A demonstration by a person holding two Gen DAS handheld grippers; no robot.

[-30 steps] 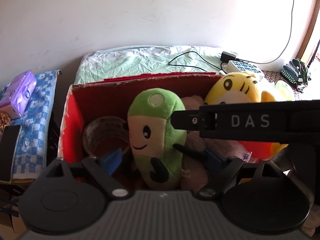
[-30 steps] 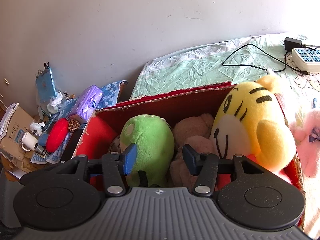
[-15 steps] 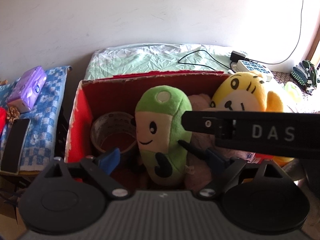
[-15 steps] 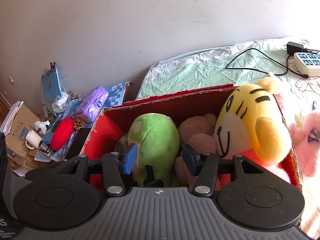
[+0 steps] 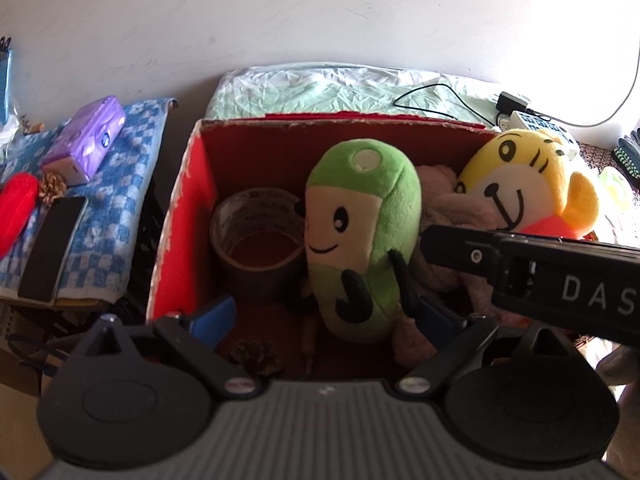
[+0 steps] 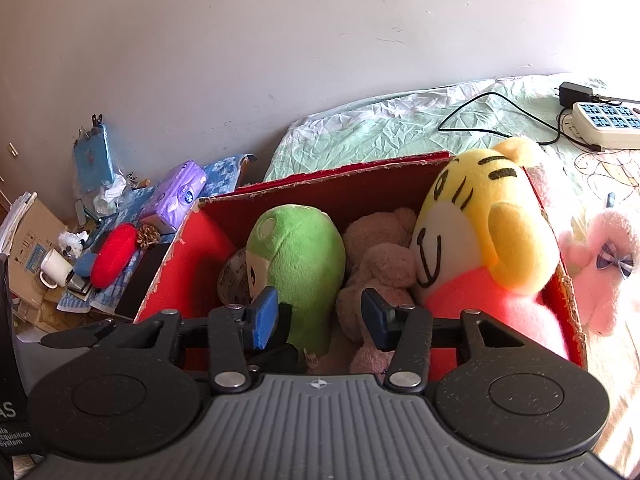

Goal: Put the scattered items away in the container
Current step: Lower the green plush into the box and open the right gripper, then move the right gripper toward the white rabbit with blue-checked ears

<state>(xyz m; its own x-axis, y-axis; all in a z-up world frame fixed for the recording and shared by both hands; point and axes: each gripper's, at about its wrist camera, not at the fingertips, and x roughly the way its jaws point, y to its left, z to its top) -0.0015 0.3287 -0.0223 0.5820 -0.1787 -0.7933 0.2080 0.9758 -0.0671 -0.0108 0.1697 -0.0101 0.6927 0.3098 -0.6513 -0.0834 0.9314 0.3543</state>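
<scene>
A cardboard box with a red inside (image 5: 176,216) (image 6: 320,190) holds a green plush (image 5: 360,236) (image 6: 296,256), a yellow tiger plush (image 5: 516,184) (image 6: 484,232), a brown plush (image 6: 380,248), a tape roll (image 5: 256,240) and a pine cone (image 5: 256,356). My left gripper (image 5: 320,308) hovers over the box's near edge. Its jaws are opening, and the green plush stands between them with the left pad well clear of it. My right gripper (image 6: 320,316) hangs over the box too. Its jaws are closing in front of the green and brown plush without pressing on either.
A pink plush (image 6: 604,264) lies on the bed outside the box's right wall. A power strip (image 6: 604,124) and cable sit on the green sheet behind. On the blue checked towel (image 5: 120,184) at the left are a purple tissue pack (image 5: 86,140), a red item (image 5: 16,208) and a phone (image 5: 52,248). The right gripper's black housing (image 5: 560,280) crosses the left wrist view.
The left jaws have spread wider and that view has swung left, showing the pine cone on the box floor. The right jaws have narrowed. The toys have not moved.
</scene>
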